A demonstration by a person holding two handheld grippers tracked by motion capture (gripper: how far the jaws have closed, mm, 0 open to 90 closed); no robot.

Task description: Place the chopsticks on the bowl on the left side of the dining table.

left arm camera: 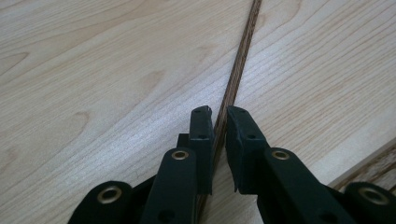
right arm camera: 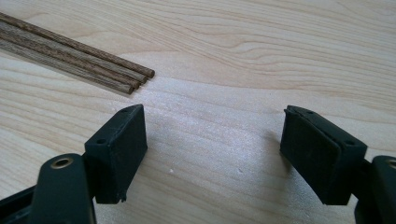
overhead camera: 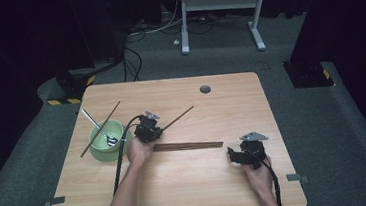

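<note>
A thin brown chopstick [overhead camera: 179,116] lies slanted on the wooden table [overhead camera: 188,183]. My left gripper [overhead camera: 158,131] is shut on its near end. In the left gripper view the chopstick [left arm camera: 240,60] runs away from between the nearly closed jaws of that gripper [left arm camera: 219,112]. A bundle of several chopsticks [overhead camera: 187,146] lies flat just in front of it. My right gripper [overhead camera: 233,156] stands open with nothing in it, low over the table beside the bundle's right end. In the right gripper view the bundle's tips [right arm camera: 79,58] lie up and left of that gripper [right arm camera: 215,113].
A green bowl [overhead camera: 100,150] sits at the table's left with a metal spoon [overhead camera: 104,133] in it and one more chopstick [overhead camera: 90,143] resting across its rim. A grey cable cap [overhead camera: 205,89] is set in the table's far side. Tape marks [overhead camera: 54,201] sit near the front corners.
</note>
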